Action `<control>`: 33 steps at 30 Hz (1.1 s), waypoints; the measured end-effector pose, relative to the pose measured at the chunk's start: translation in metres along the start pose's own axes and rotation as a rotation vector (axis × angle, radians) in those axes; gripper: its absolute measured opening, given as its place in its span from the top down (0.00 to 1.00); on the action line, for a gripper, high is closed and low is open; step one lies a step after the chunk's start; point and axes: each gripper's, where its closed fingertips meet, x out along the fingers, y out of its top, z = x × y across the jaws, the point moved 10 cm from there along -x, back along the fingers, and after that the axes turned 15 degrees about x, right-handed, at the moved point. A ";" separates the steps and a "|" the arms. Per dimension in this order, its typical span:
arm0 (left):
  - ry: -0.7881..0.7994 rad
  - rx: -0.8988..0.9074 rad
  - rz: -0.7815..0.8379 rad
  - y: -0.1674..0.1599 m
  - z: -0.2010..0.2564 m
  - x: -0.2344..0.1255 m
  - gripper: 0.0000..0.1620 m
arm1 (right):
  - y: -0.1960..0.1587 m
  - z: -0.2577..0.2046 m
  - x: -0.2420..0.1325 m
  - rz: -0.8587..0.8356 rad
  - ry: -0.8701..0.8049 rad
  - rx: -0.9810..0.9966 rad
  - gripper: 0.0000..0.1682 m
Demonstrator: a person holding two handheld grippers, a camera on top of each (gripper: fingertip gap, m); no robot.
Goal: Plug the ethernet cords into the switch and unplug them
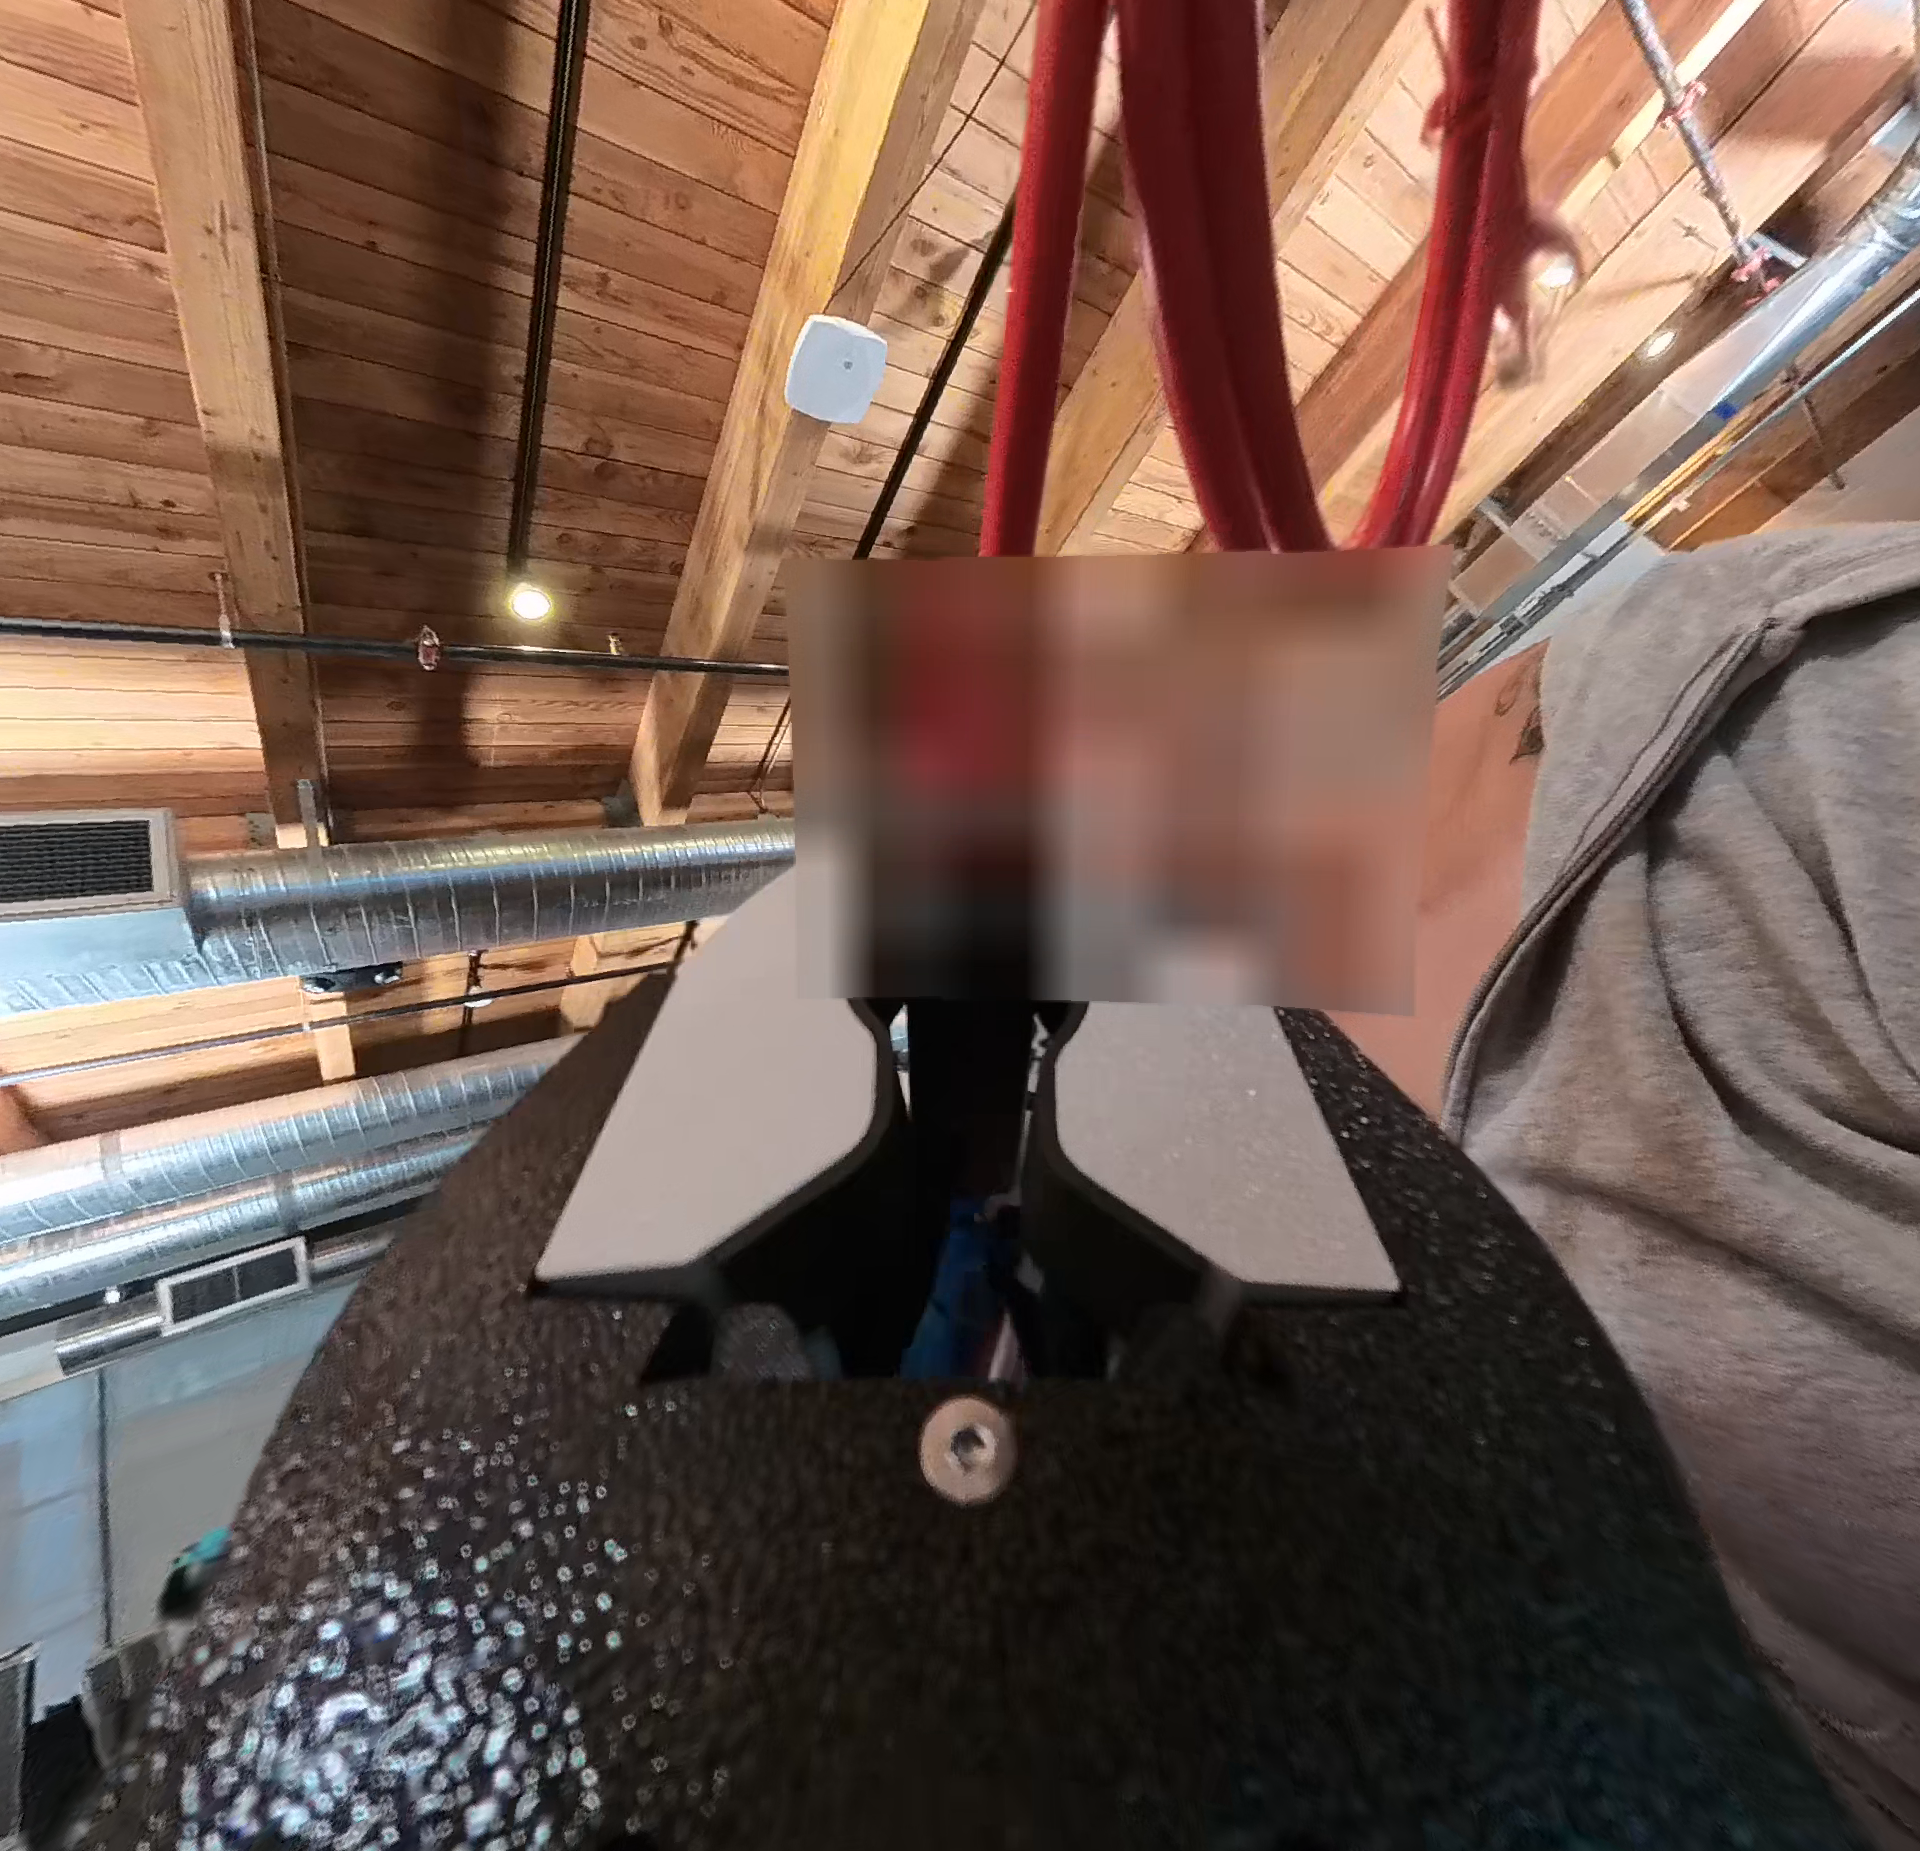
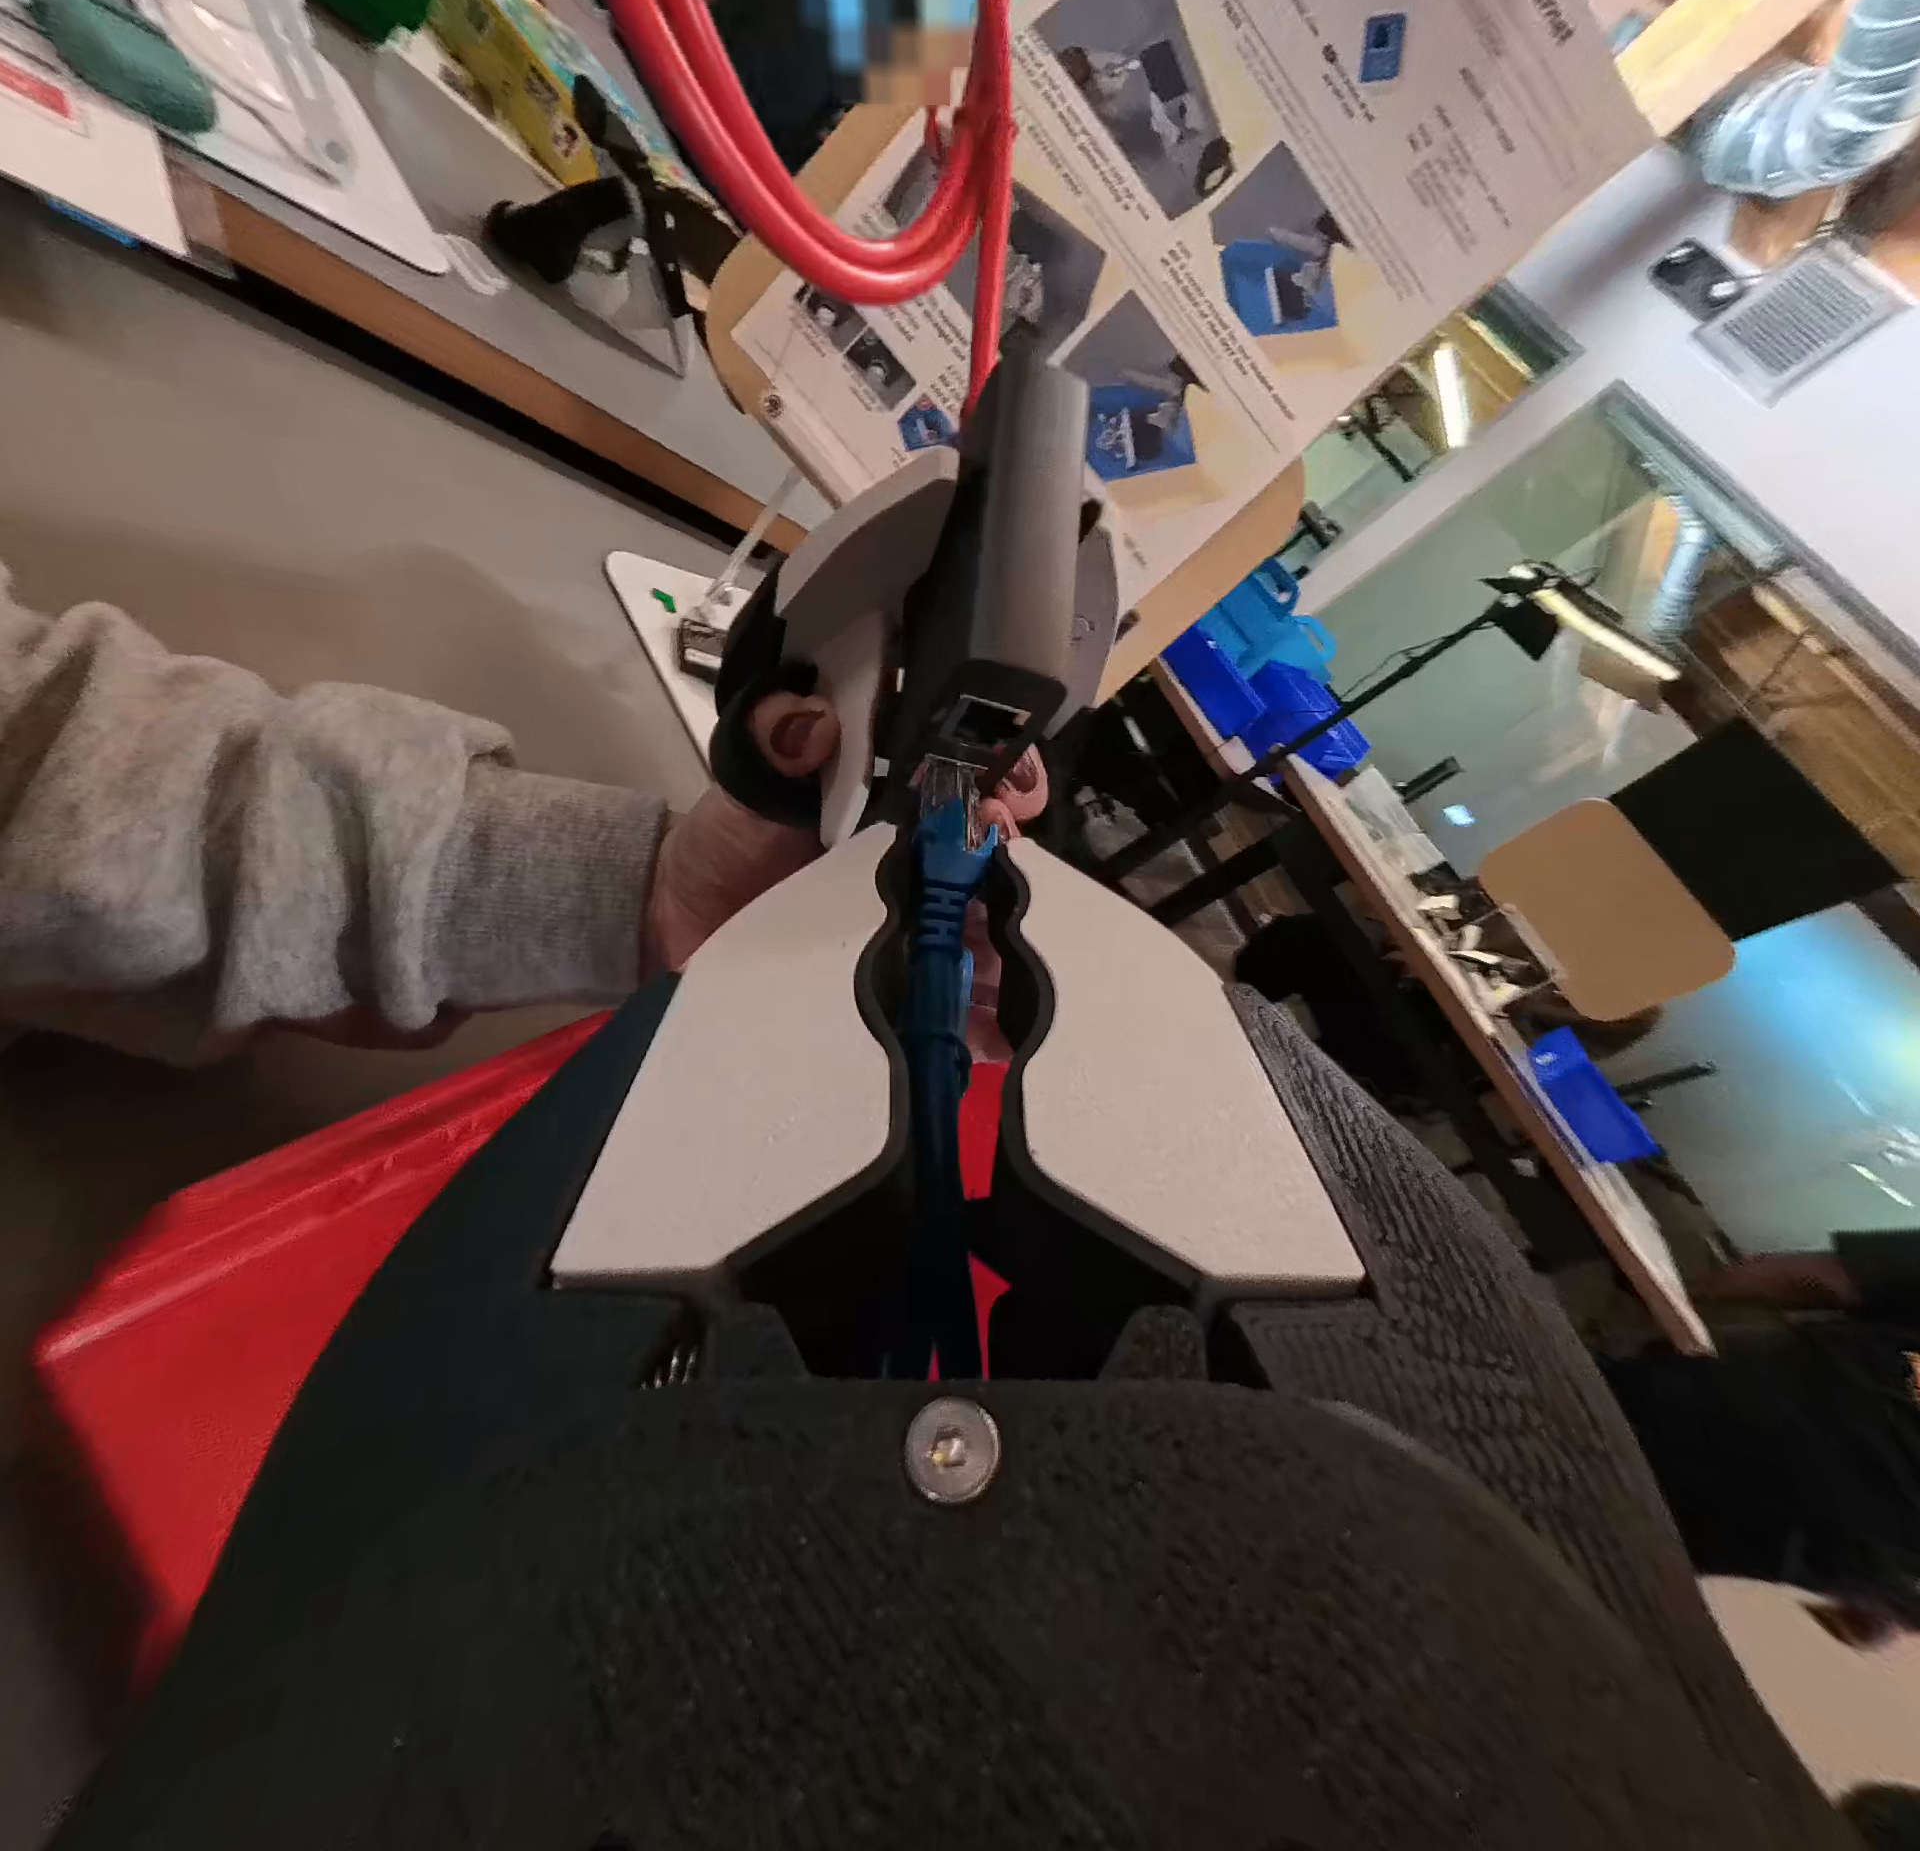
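- A wooden ceiling (image 1: 395,274) of boards and beams fills the left wrist view, with three silver ducts (image 1: 488,892) running under it and one white square device (image 1: 836,367) fixed to a beam.
- One long worktop (image 2: 436,347) crosses the upper left of the right wrist view; one red bin (image 2: 270,1313) sits low on the left.
- One board of printed instruction sheets (image 2: 1278,191) hangs above the centre.
- A grey sleeve (image 2: 260,845) reaches in from the left, its hand around the left gripper's handle.
- Four or so red cables (image 2: 831,232) loop down from above; the exact count is hard to tell.
- The right gripper (image 2: 951,866) is closed nearly all the way, its two fingers pinching one blue network cable (image 2: 940,1022) just behind the clear plug.
- The left gripper (image 2: 977,575) is clamped on one dark grey adapter block (image 2: 1023,513), the block's single open socket facing the plug.
- The plug tip sits just at the socket mouth; whether it has entered cannot be told.
- In the left wrist view the left gripper's tips are under a blurred patch.
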 end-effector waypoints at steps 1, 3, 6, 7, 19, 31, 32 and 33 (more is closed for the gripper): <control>0.003 -0.012 -0.006 -0.003 0.000 0.000 0.87 | -0.002 0.004 -0.002 -0.005 0.037 0.020 0.93; 0.010 -0.016 -0.032 -0.008 0.001 0.002 0.87 | -0.007 0.013 -0.006 -0.001 0.105 0.056 0.93; 0.036 0.026 0.004 -0.008 -0.001 0.001 0.87 | -0.005 0.007 -0.003 0.012 0.001 0.023 0.93; 0.040 0.033 0.012 -0.007 -0.002 0.001 0.87 | -0.004 0.003 -0.001 0.022 -0.041 0.009 0.93; 0.077 0.018 0.011 -0.005 -0.003 -0.005 0.87 | -0.008 -0.005 0.013 0.030 -0.129 0.017 0.92; 0.177 0.239 -0.286 0.043 0.001 0.018 0.88 | -0.010 0.030 -0.023 0.175 -0.083 0.023 0.76; 0.202 0.276 -0.303 0.052 0.002 0.019 0.88 | -0.011 0.037 -0.030 0.189 -0.090 0.036 0.77; 0.201 0.309 -0.315 0.060 0.005 0.020 0.88 | -0.014 0.045 -0.036 0.197 -0.108 0.043 0.77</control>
